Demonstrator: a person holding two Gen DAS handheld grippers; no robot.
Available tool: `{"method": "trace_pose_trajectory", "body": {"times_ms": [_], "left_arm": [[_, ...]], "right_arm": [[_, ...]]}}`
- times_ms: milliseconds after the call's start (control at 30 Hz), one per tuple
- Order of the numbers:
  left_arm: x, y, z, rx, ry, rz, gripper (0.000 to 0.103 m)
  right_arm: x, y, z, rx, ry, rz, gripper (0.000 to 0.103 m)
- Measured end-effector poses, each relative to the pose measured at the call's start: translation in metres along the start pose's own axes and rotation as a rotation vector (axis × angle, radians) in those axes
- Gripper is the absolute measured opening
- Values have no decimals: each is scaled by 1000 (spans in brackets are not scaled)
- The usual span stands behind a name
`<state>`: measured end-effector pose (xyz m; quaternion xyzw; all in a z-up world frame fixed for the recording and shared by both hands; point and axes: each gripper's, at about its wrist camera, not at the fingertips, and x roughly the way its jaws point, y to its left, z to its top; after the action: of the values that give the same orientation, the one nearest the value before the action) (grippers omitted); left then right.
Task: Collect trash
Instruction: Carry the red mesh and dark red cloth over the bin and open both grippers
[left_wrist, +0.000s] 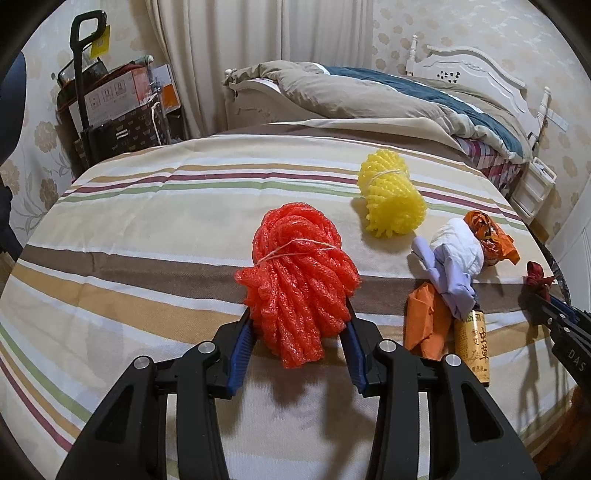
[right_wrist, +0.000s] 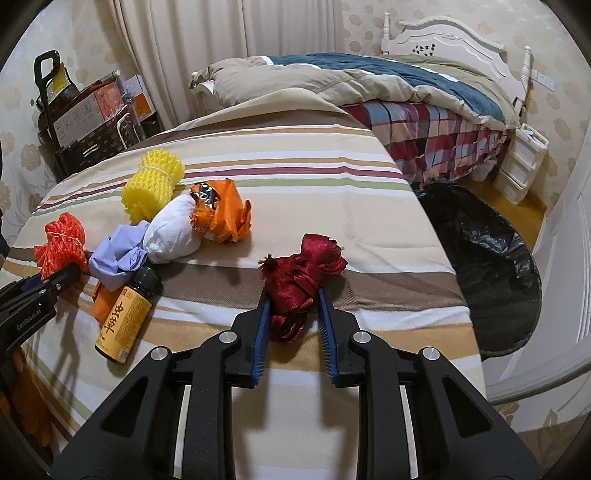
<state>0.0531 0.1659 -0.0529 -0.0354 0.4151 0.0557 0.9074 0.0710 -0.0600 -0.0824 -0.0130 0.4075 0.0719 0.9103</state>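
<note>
My left gripper (left_wrist: 298, 312) is shut on an orange-red foam net bundle (left_wrist: 295, 266) tied with string, which rests on the striped tablecloth (left_wrist: 147, 229). My right gripper (right_wrist: 293, 295) is shut on a dark red crumpled cloth (right_wrist: 306, 266) near the table's right side, its blue pads pressing both flanks. Between the two lie a yellow foam net roll (right_wrist: 153, 184), a white wad (right_wrist: 173, 232), a lilac crumpled piece (right_wrist: 118, 262), an orange wrapper (right_wrist: 221, 210), orange paper (left_wrist: 424, 321) and a brown bottle with a yellow label (right_wrist: 125, 321) on its side.
A black trash bag (right_wrist: 484, 266) stands open on the floor just past the table's right edge. Behind is a bed with a bunched quilt (right_wrist: 332, 81) and a white drawer unit (right_wrist: 521, 162). Boxes and a trolley (left_wrist: 110, 99) stand at the back left.
</note>
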Motion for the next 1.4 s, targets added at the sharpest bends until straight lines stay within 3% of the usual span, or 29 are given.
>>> {"method": "trace_pose_trajectory", "body": {"times_ms": [300,600,933,1400], "left_arm": [[-21,-13,3,21,-44,-33,43],[-43,-51,13,69,-92,-119,43],[-46,-126,24,183,-135,-206,44],[-22,-222,35,306,-113,-268,43]], "right_arm": [[-13,-15,-1,31,-26,7,24],[-32,-39,3,63,-73,-6,24],[-52,-86,12,123,-131,-69,24],[-40,-161,21,186,-145,-150,24]]}}
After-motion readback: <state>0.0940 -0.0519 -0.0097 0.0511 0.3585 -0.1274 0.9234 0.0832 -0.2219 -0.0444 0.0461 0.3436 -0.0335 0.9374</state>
